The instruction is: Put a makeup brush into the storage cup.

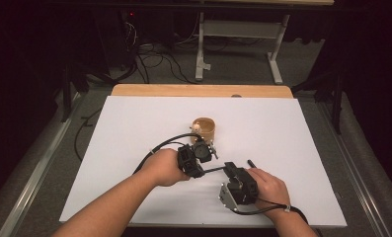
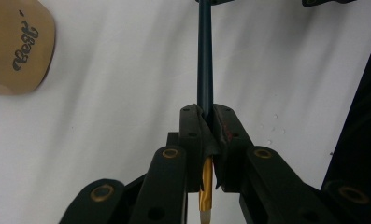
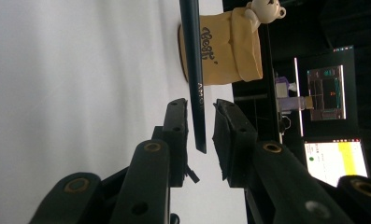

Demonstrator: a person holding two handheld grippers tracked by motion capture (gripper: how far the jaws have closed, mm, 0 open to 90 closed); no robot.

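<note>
So your left gripper (image 2: pixel 206 128) is pinching the pencil (image 2: pixel 204 56) near its gold-banded end, jaws pressed tight on it, and that grip is what keeps the thing hanging level over the white desk (image 1: pixel 282 128) instead of lying flat on it. Makes sense if you're handing it over: the long dark shaft sticks straight out toward your right gripper (image 3: pixel 199 123), whose jaws sit either side of the far tip with a bit of gap left, so they're spread and not squeezing yet. In the high view you can see both grippers meeting near the front middle of the desk, left gripper (image 1: pixel 203 155) and right gripper (image 1: pixel 231 173) close together with the pencil (image 1: pixel 214 169) bridging them. The pencil itself is thin, dark teal or navy, with faint lettering along the shaft in the right gripper view, and a shiny gold band plus what looks like a pale eraser end poking out behind the left jaws. The tan bag-shaped holder (image 3: pixel 225 46) with the little bear on its rim sits just beyond, probably where the pencil belongs.
</note>
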